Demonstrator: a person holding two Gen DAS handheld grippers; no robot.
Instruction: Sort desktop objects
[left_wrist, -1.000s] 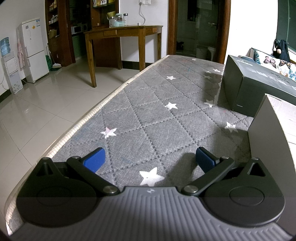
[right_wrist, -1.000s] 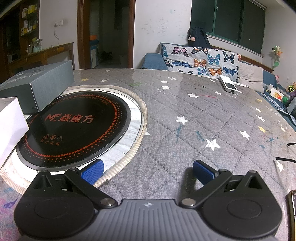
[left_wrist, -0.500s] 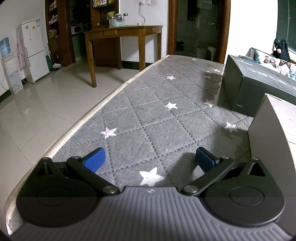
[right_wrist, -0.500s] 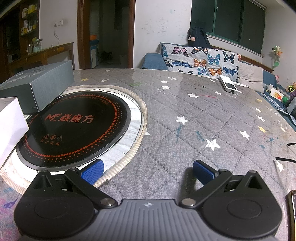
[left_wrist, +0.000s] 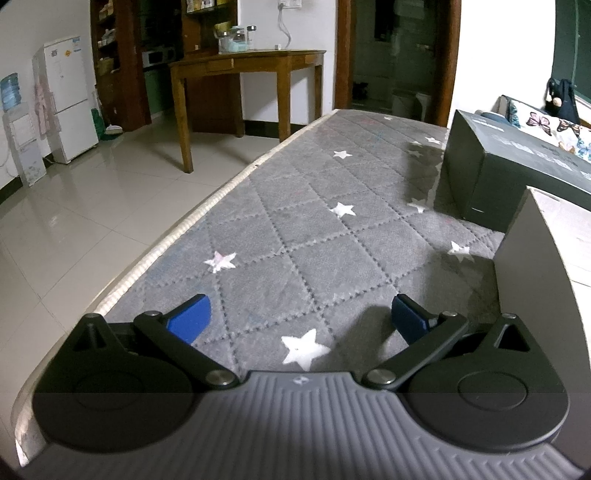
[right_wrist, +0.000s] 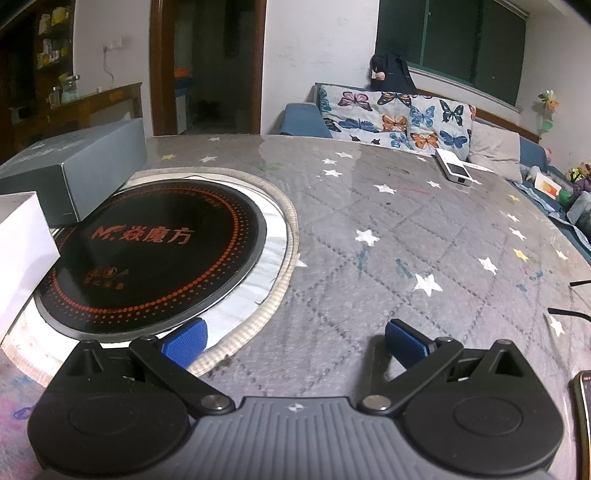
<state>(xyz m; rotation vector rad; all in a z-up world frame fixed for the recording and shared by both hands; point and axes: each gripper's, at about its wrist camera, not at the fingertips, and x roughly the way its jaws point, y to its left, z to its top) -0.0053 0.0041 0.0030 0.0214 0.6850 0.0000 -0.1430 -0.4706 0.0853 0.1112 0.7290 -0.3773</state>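
Observation:
My left gripper (left_wrist: 297, 317) is open and empty, low over the grey star-patterned tabletop (left_wrist: 314, 236). A dark grey box (left_wrist: 491, 177) lies ahead on the right, and a white box (left_wrist: 535, 280) stands close beside the right finger. My right gripper (right_wrist: 293, 339) is open and empty over the same cloth. The dark box (right_wrist: 77, 170) and the white box (right_wrist: 18, 251) sit at its left. A small white device (right_wrist: 454, 170) lies far right. A phone edge (right_wrist: 583, 417) and black cables (right_wrist: 569, 314) show at the right border.
A round black induction cooktop (right_wrist: 147, 251) with red lettering is set in the table, left of the right gripper. The table's left edge (left_wrist: 177, 229) drops to a tiled floor. A sofa with a butterfly cover (right_wrist: 399, 118) stands behind the table.

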